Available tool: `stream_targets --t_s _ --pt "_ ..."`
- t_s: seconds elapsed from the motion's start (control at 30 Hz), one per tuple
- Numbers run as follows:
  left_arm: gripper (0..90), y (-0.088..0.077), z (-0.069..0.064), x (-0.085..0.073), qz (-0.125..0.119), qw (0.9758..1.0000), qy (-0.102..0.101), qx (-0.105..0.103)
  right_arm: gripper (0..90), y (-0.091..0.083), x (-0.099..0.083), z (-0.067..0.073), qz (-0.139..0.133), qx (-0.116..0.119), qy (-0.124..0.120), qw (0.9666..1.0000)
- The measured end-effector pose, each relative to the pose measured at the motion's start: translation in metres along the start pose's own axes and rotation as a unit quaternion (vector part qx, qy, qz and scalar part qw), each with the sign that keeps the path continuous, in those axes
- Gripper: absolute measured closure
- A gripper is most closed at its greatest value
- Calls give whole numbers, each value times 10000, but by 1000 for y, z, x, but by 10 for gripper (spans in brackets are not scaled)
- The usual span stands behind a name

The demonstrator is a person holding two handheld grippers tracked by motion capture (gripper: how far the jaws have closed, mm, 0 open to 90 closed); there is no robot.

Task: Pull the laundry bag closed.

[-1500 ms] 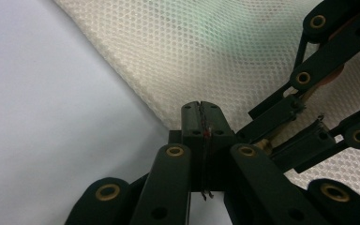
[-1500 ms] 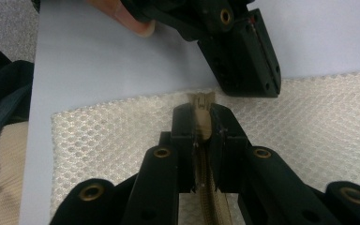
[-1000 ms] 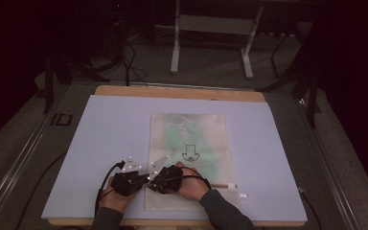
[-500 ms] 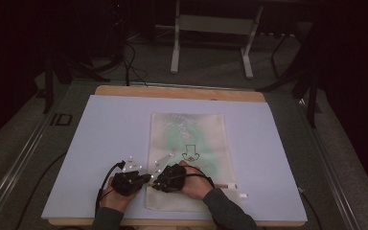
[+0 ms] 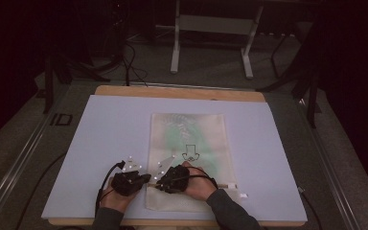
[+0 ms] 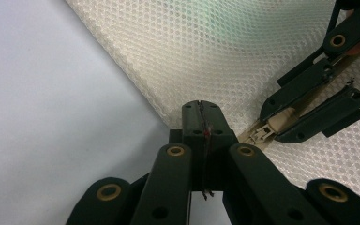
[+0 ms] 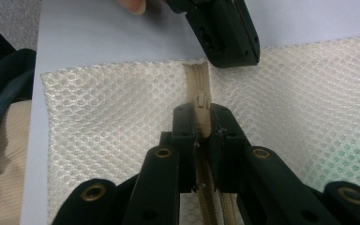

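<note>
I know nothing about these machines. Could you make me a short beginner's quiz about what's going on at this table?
1. True or false: the left gripper is clamped on the edge of the mesh bag.
2. What does the right gripper pinch? A) a cable B) the zipper pull C) a pen
3. What colour is the mat under the bag?

Key:
1. True: its jaws are shut at the bag's edge, beside the zipper's end.
2. B: the beige pull sits between its jaws.
3. Pale lilac-blue.
</note>
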State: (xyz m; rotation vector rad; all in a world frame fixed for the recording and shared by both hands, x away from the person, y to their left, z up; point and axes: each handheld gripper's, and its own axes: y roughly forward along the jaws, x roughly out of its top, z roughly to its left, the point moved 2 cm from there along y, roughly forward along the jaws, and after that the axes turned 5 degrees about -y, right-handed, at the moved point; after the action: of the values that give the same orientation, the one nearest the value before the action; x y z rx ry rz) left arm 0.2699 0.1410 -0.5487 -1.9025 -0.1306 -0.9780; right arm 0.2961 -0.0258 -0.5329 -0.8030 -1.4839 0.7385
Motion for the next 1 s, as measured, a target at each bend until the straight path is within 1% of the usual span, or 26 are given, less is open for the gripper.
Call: stream_targets --t_s 0.17,0.8,1.0 --pt "896 0 0 0 5 10000 -8 -7 823 -2 0 1 57 -30 -74 10000" --pt "895 0 0 0 -9 10000 -44 -12 823 -12 -9 4 249 -126 -193 9994" --pt "895 0 0 0 -2 10000 -40 -16 823 -14 -12 6 282 -159 -190 9993"
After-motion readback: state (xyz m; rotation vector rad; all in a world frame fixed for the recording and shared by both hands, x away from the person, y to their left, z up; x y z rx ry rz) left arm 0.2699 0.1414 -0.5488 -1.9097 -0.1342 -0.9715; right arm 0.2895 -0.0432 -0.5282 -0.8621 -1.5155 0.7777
